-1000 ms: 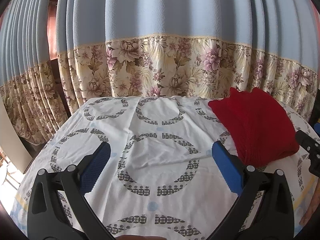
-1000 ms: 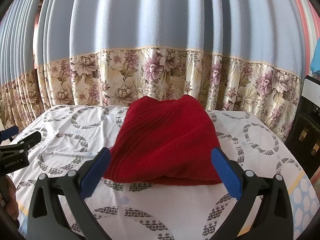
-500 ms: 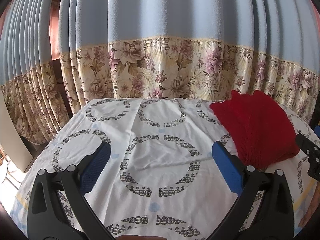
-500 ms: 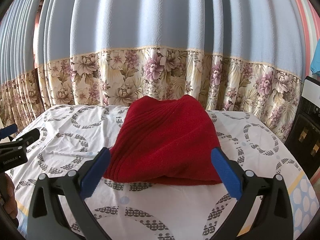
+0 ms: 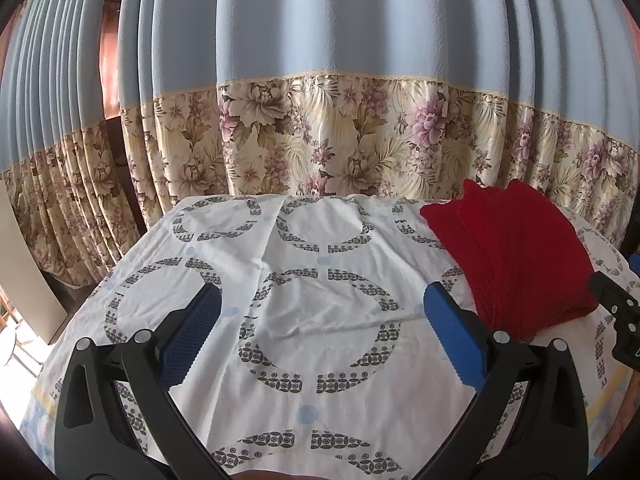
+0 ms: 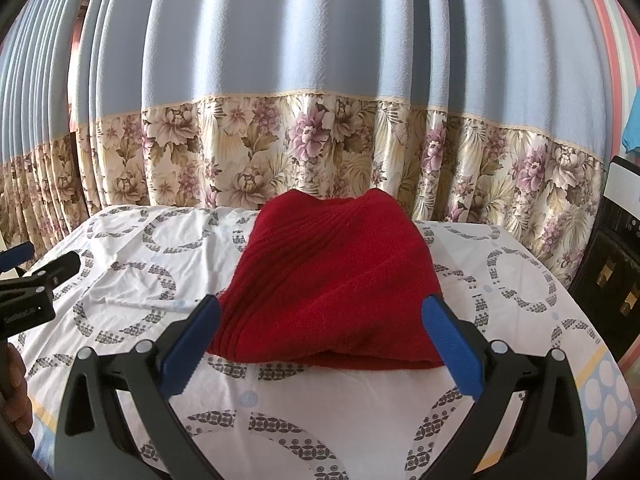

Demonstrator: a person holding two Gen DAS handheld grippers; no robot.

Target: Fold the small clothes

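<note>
The red garment lies folded on the patterned sheet, a thick knitted piece with fine parallel ribs running along its length and a soft, slightly fuzzy face. Its shape is roughly a trapezoid: narrow and humped at the far end, widening to a rounded, doubled-over near edge where the layers stack.

The right gripper has its jaws spread wide, holding nothing. The garment sits straight ahead between the two blue pads, its near folded edge just beyond their tips and almost as wide as the gap. The pads are flat rectangular slabs with a fine grid texture and a toothed lower edge, mounted on matte black plastic arms with round silver rivets.

The left gripper likewise has its jaws spread apart and empty. Between them lies only bare sheet, thin white cotton, lightly creased, printed with grey rings made of tiny repeated motifs and pale blue dots. The garment is off beyond the right-hand jaw, its ribbed edge fanned in layers.

Behind the bed hangs a pleated curtain, plain matte blue above and glossy cream floral below, with a narrow trim between.
</note>
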